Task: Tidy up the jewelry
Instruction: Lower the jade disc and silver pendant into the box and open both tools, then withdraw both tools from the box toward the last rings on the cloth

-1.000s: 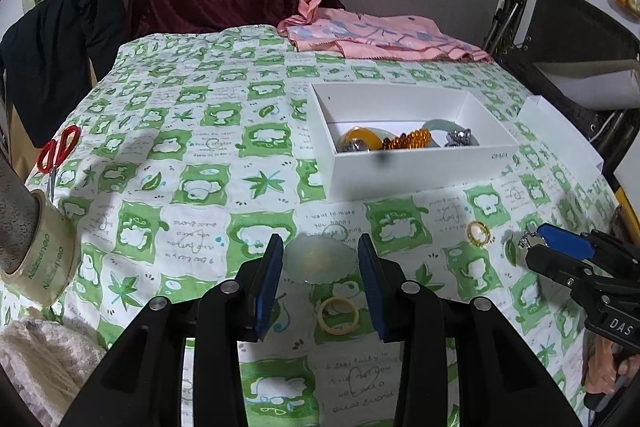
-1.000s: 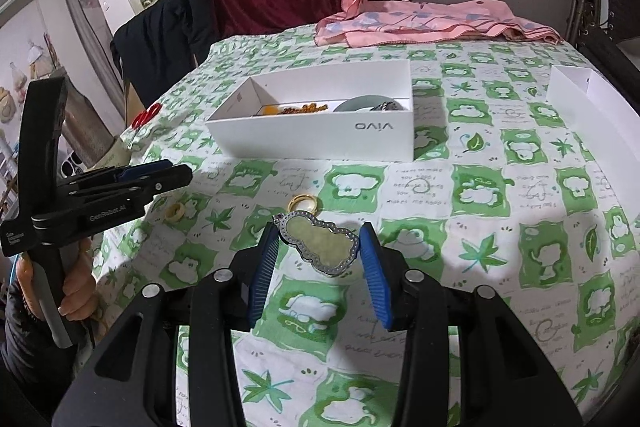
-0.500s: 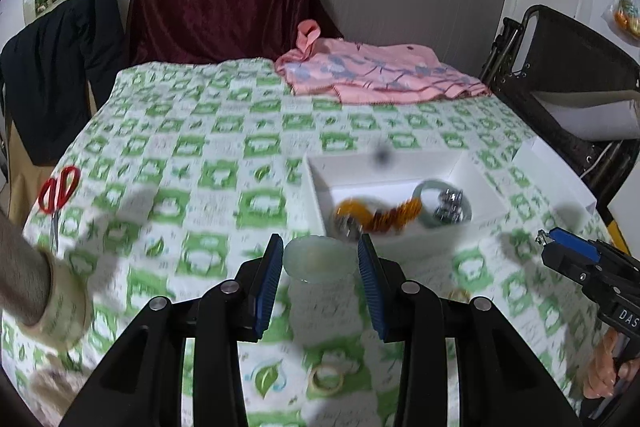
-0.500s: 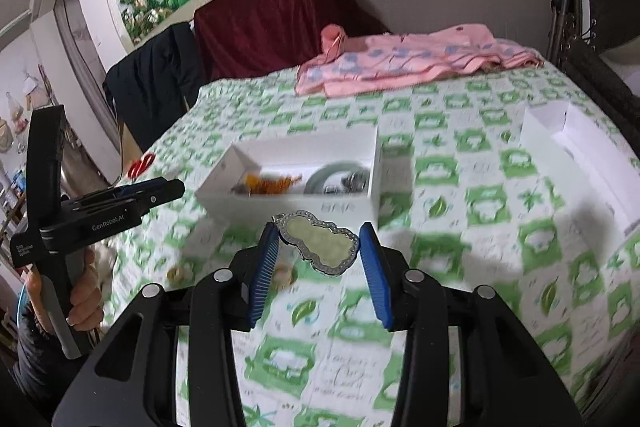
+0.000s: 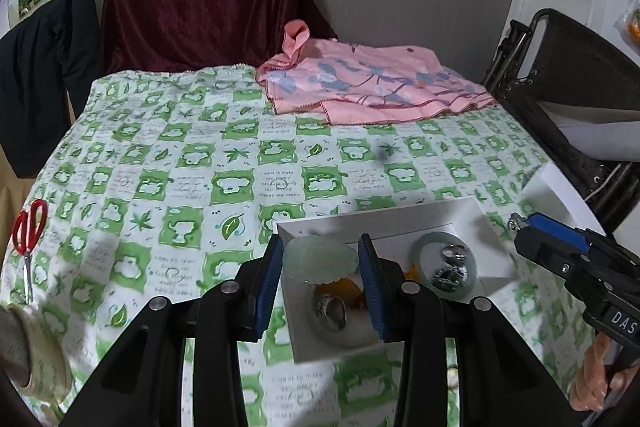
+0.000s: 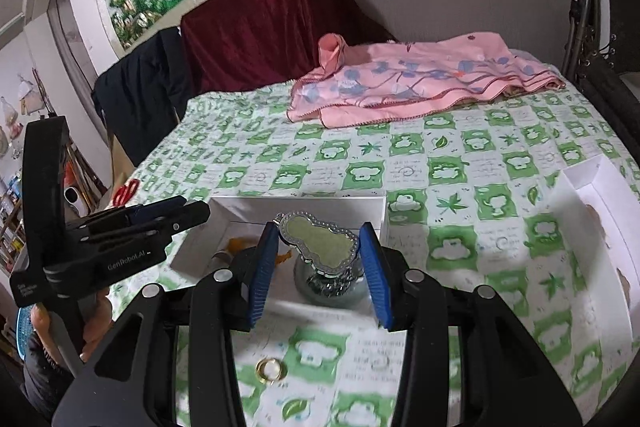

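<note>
Both your grippers have lifted their pieces off the cloth and now hang over the white box (image 5: 384,227). Left gripper (image 5: 320,263): jaws partly closed on the pale jade disc (image 5: 320,259), above the box's near-left corner. Right gripper (image 6: 318,247): jaws partly closed on the gourd pendant (image 6: 318,241), above the bangle (image 6: 332,287). Gold ring (image 6: 271,370): on the tablecloth (image 6: 460,255), outside the box. Risk: releasing from height could chip jade against what lies beneath, or bounce it over the box's near wall.

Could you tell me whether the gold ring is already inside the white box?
No, the gold ring lies on the tablecloth in front of the white box, below the right gripper.
</note>
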Demonstrator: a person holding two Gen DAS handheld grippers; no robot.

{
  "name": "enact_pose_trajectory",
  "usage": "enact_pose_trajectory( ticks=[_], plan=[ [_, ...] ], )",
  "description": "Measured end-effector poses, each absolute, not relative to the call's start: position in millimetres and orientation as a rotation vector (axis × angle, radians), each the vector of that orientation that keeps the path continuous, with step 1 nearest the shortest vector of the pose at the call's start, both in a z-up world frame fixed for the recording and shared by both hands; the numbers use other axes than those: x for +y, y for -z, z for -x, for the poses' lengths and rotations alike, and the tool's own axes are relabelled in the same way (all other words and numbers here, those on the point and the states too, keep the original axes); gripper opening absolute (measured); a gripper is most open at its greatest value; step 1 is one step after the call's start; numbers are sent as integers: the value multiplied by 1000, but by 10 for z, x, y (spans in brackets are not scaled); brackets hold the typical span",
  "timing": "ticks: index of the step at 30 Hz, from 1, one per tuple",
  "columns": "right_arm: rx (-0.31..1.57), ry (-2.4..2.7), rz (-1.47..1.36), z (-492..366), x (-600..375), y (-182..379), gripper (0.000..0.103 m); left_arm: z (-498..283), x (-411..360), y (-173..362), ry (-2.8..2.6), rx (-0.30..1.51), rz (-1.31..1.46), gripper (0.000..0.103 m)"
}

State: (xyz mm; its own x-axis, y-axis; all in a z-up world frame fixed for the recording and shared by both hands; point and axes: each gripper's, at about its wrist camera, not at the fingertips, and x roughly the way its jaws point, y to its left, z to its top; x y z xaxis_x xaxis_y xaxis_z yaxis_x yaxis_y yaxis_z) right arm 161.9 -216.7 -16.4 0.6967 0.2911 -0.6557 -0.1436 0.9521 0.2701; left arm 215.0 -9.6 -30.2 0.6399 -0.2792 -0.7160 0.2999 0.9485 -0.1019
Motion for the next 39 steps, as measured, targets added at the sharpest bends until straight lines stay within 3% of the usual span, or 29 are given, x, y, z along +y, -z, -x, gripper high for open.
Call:
enact_pose_trajectory(
  ticks=[10, 25, 39],
  plan=[
    [810, -217, -190, -1833, -2130, 376, 41, -2314, -156, 437, 313, 821, -32, 39],
    [766, -230, -309, -1730, -2351, 364, 43, -2262, -55, 403, 305, 797, 6, 47],
    [739, -203, -291, -1600, -2363, 341, 45, -2177, 38, 410, 270, 784, 1, 62]
  ],
)
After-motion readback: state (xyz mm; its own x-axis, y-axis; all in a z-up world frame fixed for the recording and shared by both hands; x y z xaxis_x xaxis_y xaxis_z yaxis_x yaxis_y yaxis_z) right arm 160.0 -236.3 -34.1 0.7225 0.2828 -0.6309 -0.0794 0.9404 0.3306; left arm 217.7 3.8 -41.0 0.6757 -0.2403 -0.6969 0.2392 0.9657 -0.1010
